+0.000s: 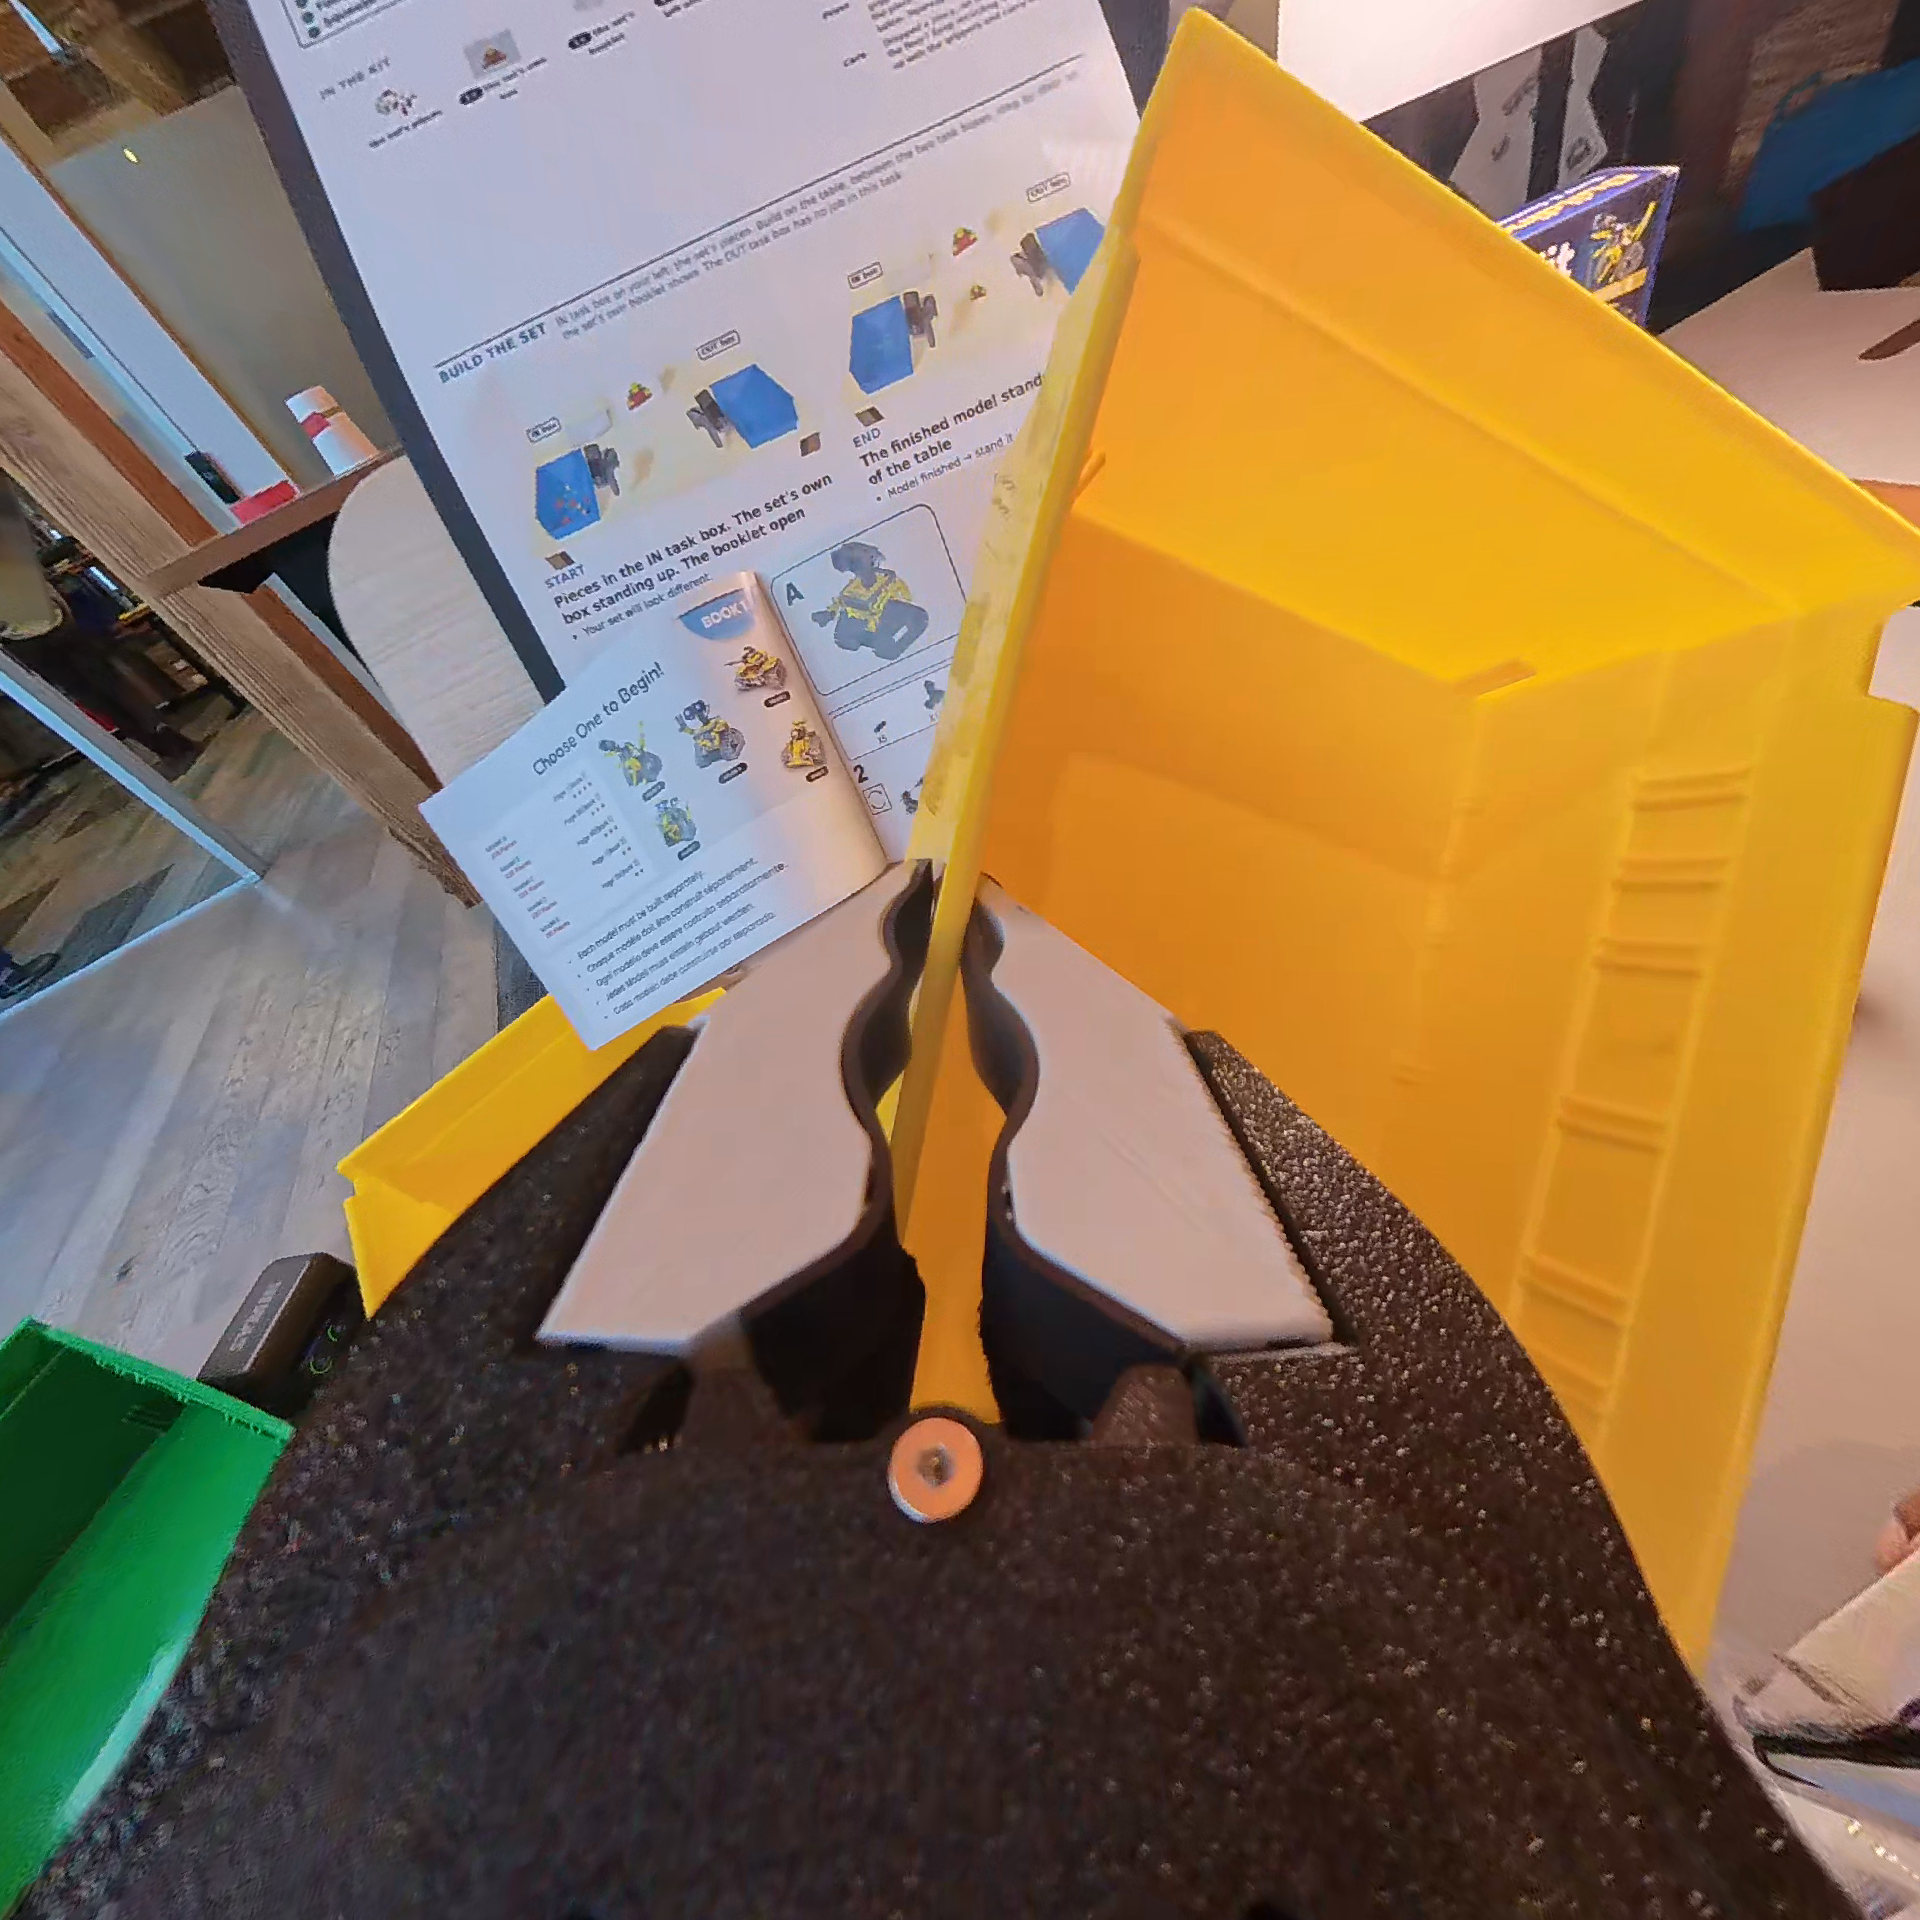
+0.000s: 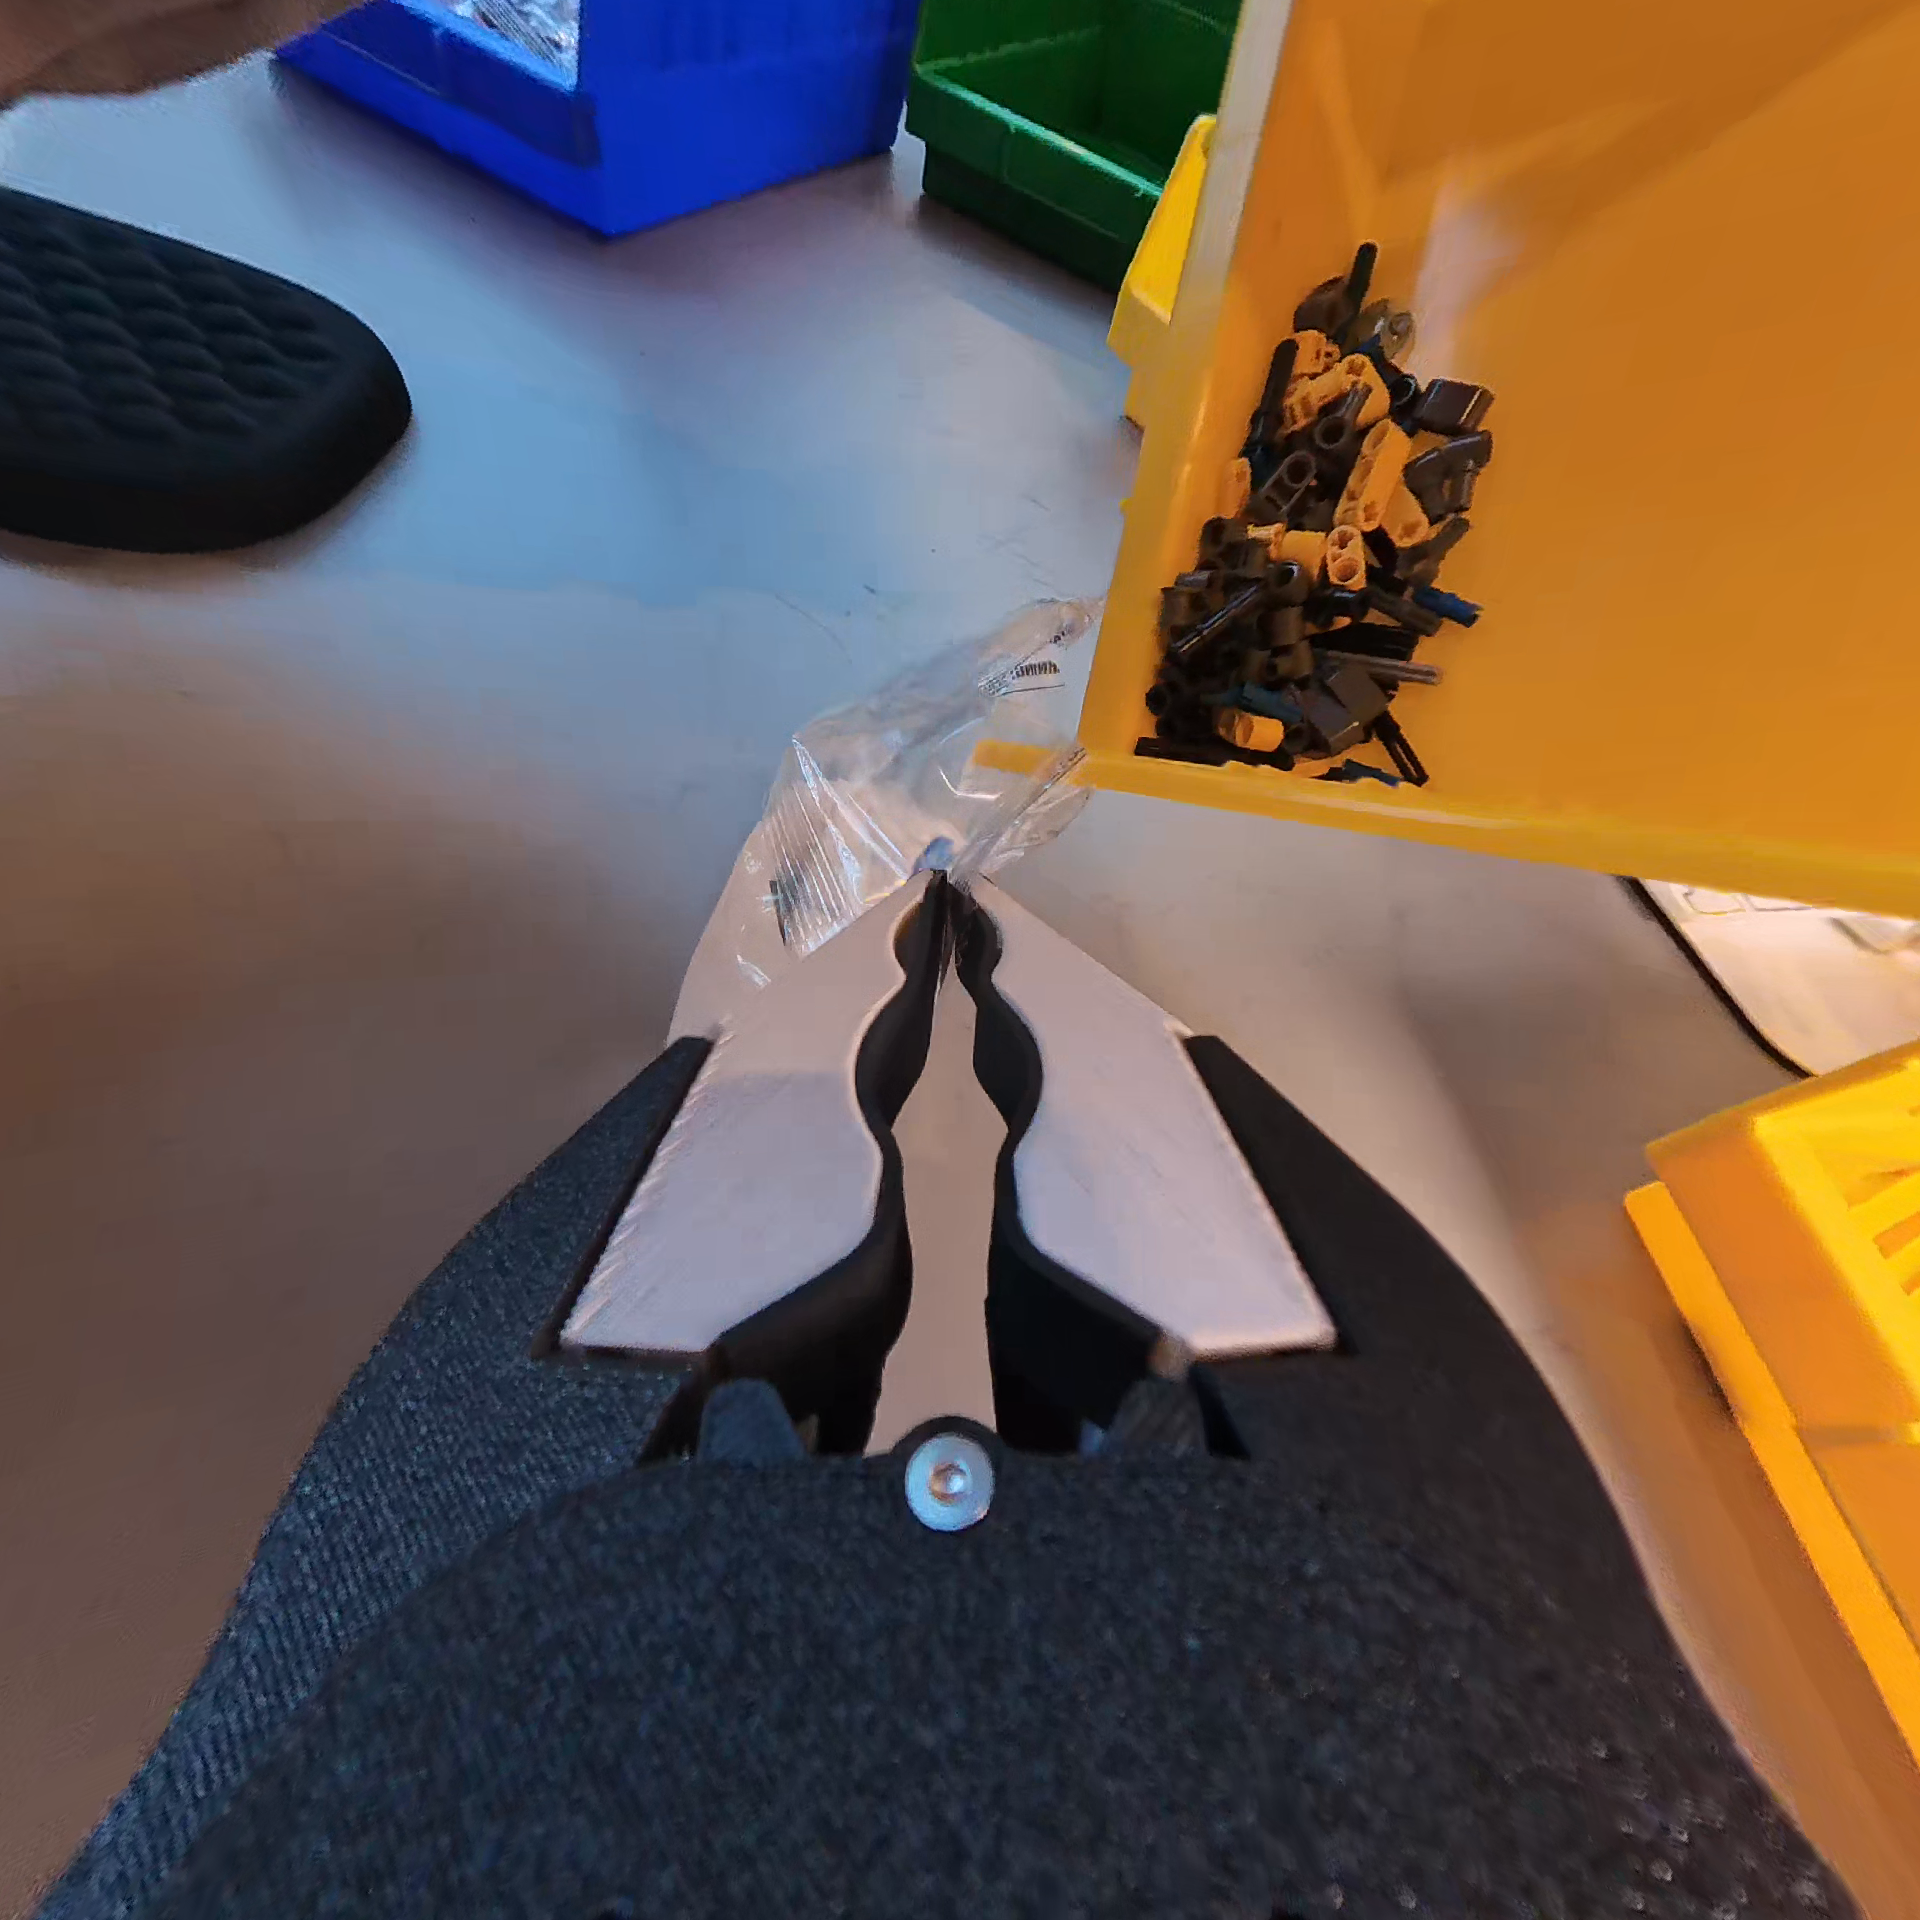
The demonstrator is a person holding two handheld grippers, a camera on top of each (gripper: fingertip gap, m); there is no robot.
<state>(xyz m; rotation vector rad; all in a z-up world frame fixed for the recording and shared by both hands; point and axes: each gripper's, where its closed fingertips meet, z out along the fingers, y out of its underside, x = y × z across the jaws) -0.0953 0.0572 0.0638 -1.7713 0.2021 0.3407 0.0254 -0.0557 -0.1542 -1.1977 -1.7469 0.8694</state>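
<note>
Black foam-covered body of our left gripper (image 1: 940, 935) is filling the bottom of the left wrist view, w/ its grey fingers (image 1: 769, 1132) closing on the thin side wall of a yellow bin (image 1: 1455, 644); the wall is sitting edge-on between the pads, so we are holding the bin tilted up off the table. Behind the bin an open instruction booklet (image 1: 665, 800) is leaning against a white poster board (image 1: 644, 260). A green bin (image 1: 94, 1475) is showing at lower left, w/ a small black device (image 1: 281, 1320) just beside it.

In the right wrist view our right gripper (image 2: 943, 883) is pinching a clear plastic bag (image 2: 883, 790) at its very tips, fingers (image 2: 1122, 1143) all but shut on the film. The bag is hanging crumpled just beside the lower corner of the tilted yellow bin (image 2: 1662, 520). Small black and yellow building pieces (image 2: 1330, 540) are lying heaped inside that bin, against its lower left corner. On the grey table (image 2: 623, 499) beyond we are seeing a blue bin (image 2: 644, 125) and the green bin (image 2: 1039, 125) side by side, and a black padded cushion (image 2: 177, 384) at left, well apart from them. Another yellow bin (image 2: 1808, 1247) is sitting at the right edge, near a white sheet (image 2: 1766, 966).
</note>
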